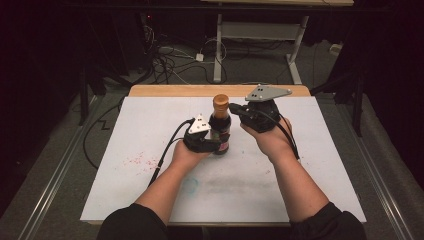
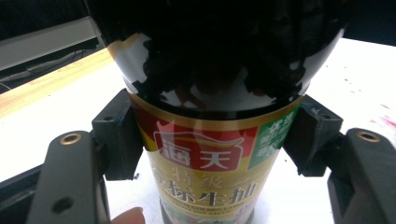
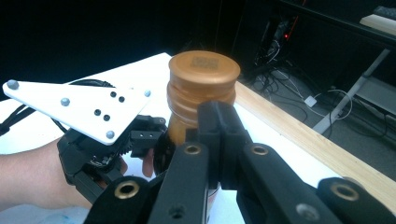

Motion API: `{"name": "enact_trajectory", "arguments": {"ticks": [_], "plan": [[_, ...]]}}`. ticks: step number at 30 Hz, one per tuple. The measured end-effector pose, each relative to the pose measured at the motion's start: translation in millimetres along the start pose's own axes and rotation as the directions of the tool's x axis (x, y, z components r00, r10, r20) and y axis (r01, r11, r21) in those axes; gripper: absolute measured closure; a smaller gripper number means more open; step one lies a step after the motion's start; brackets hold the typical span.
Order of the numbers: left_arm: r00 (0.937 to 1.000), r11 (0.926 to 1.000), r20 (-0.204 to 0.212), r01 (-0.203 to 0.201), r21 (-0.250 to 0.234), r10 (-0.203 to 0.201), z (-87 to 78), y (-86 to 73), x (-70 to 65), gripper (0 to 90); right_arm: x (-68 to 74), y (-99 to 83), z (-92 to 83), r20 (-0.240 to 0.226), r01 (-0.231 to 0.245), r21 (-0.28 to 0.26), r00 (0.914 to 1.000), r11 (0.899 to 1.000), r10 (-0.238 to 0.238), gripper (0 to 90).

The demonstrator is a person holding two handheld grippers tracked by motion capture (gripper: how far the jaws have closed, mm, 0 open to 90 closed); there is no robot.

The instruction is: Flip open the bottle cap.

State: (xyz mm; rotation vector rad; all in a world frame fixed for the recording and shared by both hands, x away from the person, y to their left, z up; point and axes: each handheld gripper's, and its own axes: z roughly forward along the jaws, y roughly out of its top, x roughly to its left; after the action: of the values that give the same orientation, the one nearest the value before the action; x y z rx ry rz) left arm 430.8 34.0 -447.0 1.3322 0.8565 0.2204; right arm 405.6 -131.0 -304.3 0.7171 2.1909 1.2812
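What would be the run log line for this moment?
left tool: shut on bottle | right tool: shut, beside cap | bottle: upright on table

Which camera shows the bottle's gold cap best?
The right gripper view: the cap sits close, top and ribbed side both visible. The high view shows it small and distant. The left gripper view shows the bottle's label instead.

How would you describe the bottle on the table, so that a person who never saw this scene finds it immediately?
Look at the white table with a wooden far edge. Near its middle, between the two hand-held grippers, stands the bottle: dark and upright, clamped at its label by the left gripper. Its copper-brown screw cap and red-and-gold label set it apart.
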Motion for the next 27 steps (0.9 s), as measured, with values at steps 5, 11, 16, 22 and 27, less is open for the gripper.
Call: {"name": "enact_trajectory", "arguments": {"ticks": [5, 11, 16, 22, 27], "plan": [[1.0, 1.0, 0.0, 0.001, 0.0, -0.001, 0.1, 0.1, 0.0, 29.4, 0.1, 1.6, 1.2, -0.002, 0.003, 0.01, 1.0, 1.0, -0.003, 90.0], [1.0, 1.0, -0.001, 0.004, 0.003, -0.004, -0.3, 0.6, 0.6, 29.4, 0.9, 2.8, 3.1, 0.001, 0.007, 0.02, 1.0, 1.0, -0.007, 90.0], [1.0, 1.0, -0.002, 0.001, 0.005, -0.001, -0.2, 0.5, 0.4, 29.4, 0.6, 3.2, 2.8, 0.0, 0.009, 0.028, 1.0, 1.0, -0.009, 90.0], [1.0, 1.0, -0.004, -0.006, 0.005, 0.006, 0.0, 0.1, -0.2, 29.6, 0.5, 4.4, 2.4, 0.001, 0.011, 0.03, 0.9999, 0.999, -0.011, 90.0], [1.0, 1.0, -0.005, -0.004, 0.002, 0.004, 0.2, 0.0, -0.6, 29.6, 0.9, 5.9, 1.9, 0.001, 0.014, 0.032, 0.9999, 0.999, -0.014, 90.0]]}}
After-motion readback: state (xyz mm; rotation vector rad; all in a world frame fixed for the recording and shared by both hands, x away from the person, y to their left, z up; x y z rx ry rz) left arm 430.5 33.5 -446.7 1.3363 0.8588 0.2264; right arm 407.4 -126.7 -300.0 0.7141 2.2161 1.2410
